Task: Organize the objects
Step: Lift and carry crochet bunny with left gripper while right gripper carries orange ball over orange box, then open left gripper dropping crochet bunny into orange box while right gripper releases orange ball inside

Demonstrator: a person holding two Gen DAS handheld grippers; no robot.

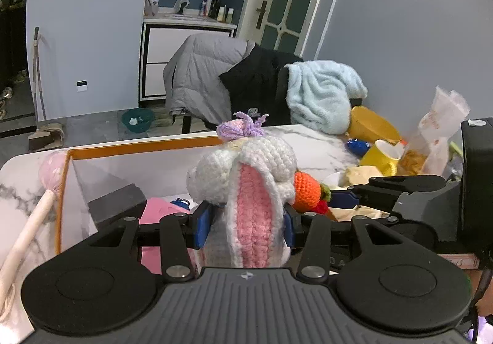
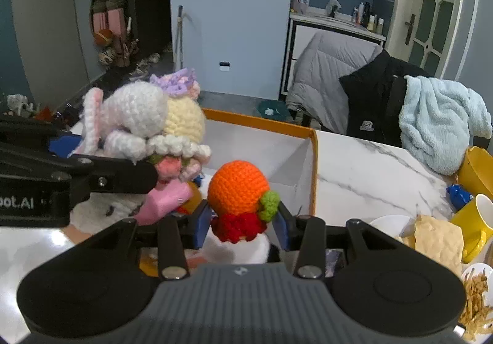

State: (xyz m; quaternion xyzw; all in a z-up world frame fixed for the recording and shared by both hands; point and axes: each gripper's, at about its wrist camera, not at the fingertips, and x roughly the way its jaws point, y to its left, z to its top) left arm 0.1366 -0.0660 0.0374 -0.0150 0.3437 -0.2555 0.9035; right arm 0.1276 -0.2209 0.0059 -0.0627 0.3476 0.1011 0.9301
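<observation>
While both grippers hang over the orange-rimmed box (image 2: 312, 159), the left gripper (image 1: 246, 228) is clamped on a crocheted bunny (image 1: 246, 177), pink ear facing the camera. Right gripper (image 2: 243, 222) is clamped on a crocheted orange doll (image 2: 238, 196), just right of the bunny. Box sits on the marble table (image 2: 369, 177); yellow mug (image 2: 476, 220) at far right.
</observation>
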